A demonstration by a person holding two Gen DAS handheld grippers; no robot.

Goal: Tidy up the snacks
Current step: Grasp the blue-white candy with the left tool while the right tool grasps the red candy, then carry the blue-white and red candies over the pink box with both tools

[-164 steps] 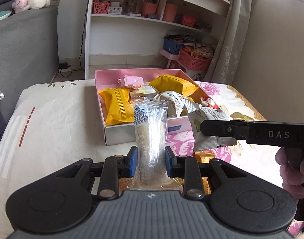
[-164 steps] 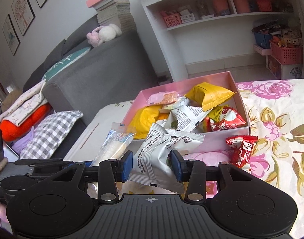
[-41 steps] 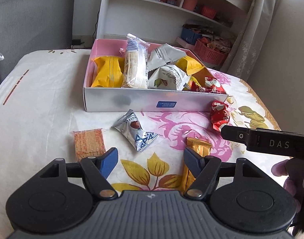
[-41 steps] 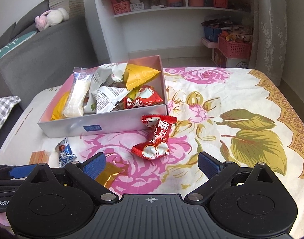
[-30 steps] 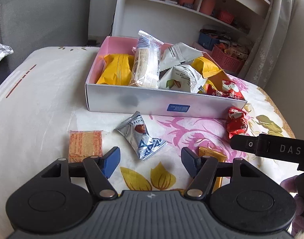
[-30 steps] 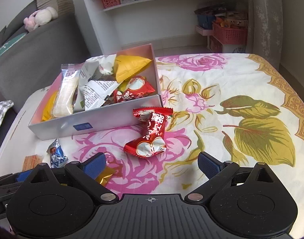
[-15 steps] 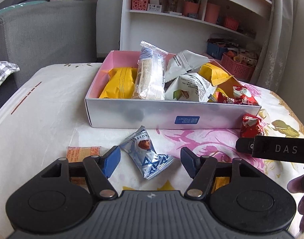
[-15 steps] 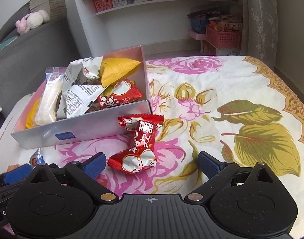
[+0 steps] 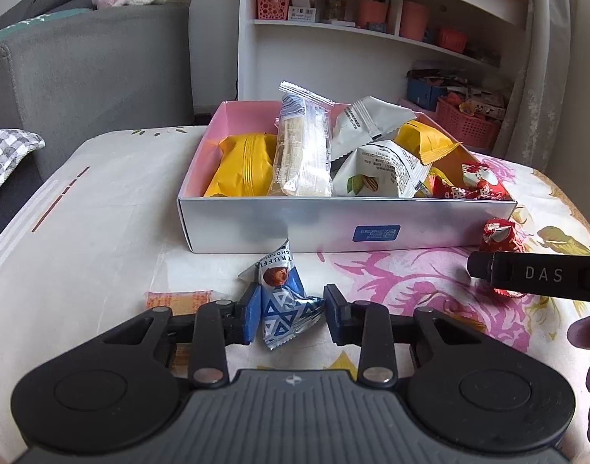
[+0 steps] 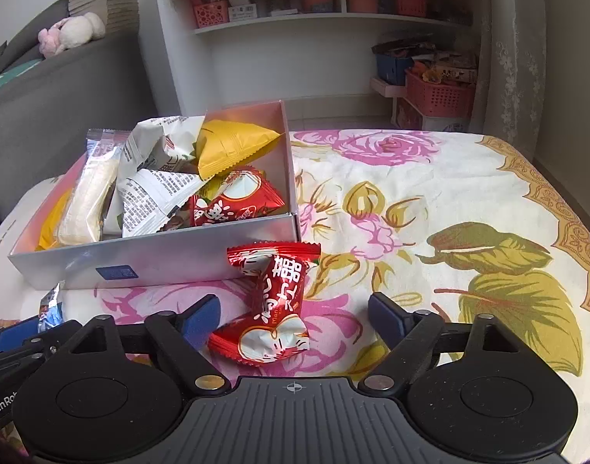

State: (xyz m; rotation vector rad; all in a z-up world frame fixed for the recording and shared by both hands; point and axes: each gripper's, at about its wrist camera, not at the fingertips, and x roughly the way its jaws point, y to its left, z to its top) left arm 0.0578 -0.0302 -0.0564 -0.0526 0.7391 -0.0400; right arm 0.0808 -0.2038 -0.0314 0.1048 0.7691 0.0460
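Observation:
A pink-lined white box sits on the floral cloth, full of snack packets. My left gripper has closed in on a blue and silver truffle packet lying in front of the box; both pads touch its sides. My right gripper is open, its fingers on either side of a red candy packet on the cloth in front of the box. The right gripper's finger also shows in the left wrist view, over the red packet.
An orange wafer packet lies left of the left gripper. A grey sofa stands at the left, a white shelf unit behind the table, and a pink basket on the floor. The table edge runs at the right.
My left gripper moved forward and closed from wide open onto the blue truffle packet. My right gripper moved forward so the red candy packet now lies between its open fingers.

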